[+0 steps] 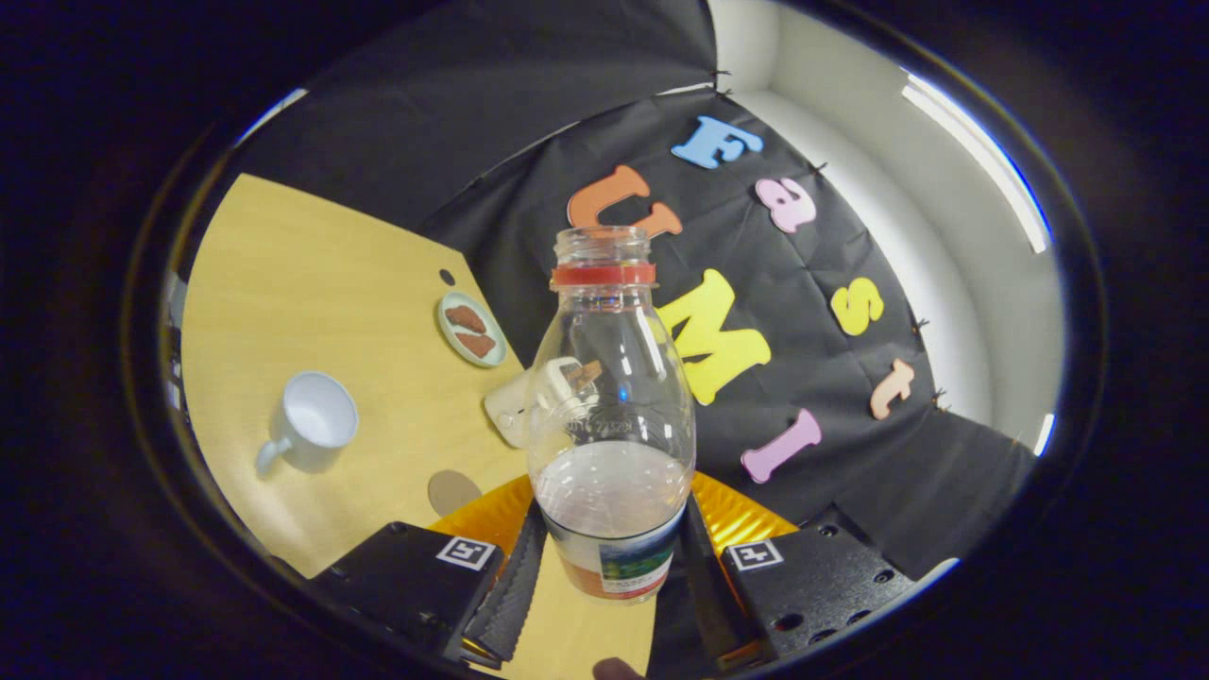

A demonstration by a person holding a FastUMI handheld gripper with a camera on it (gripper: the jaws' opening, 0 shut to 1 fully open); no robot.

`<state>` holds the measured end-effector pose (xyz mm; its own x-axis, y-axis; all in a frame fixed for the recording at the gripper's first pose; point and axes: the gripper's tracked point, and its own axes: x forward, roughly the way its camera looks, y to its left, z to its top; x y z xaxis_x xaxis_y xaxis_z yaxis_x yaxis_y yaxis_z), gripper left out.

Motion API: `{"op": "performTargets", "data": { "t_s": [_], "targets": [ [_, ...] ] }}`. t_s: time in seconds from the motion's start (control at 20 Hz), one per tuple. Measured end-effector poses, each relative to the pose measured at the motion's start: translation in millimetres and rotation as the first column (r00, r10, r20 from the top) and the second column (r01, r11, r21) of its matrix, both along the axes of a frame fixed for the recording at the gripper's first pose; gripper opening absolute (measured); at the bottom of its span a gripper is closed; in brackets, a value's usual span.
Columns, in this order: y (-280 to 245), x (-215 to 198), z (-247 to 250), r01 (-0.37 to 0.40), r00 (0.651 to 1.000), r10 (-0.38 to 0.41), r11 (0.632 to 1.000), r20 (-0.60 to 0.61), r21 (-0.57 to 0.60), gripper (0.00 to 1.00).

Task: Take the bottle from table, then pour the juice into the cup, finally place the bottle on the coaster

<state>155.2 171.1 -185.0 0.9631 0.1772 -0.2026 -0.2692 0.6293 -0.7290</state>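
Note:
A clear plastic bottle [610,416] with a red neck ring and no cap stands between my fingers, a little pale liquid in its lower part. My gripper [609,567] is shut on the bottle, both fingers pressing its labelled base. The view is tilted, with the bottle lifted off the wooden table [321,283]. A white cup [312,421] with a handle stands on the table, well to the left of the bottle. A round tan coaster [453,491] lies on the table just ahead of my left finger, between cup and bottle.
A small green plate [470,328] with two brown pieces of food sits further back on the table. A white object [515,406] lies behind the bottle, partly hidden by it. The black cloth wall rises beyond the table edge.

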Motion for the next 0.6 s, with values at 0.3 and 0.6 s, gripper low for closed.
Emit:
{"op": "performTargets", "data": {
  "t_s": [0.3,0.6],
  "targets": [
    [-6.9,5.1,34.2,-0.009,1.0,0.018,0.939,-0.024,0.344,0.75],
    [-16.4,37.1,58.4,0.022,0.996,0.039,0.792,-0.086,0.61,0.74]
  ]
}}
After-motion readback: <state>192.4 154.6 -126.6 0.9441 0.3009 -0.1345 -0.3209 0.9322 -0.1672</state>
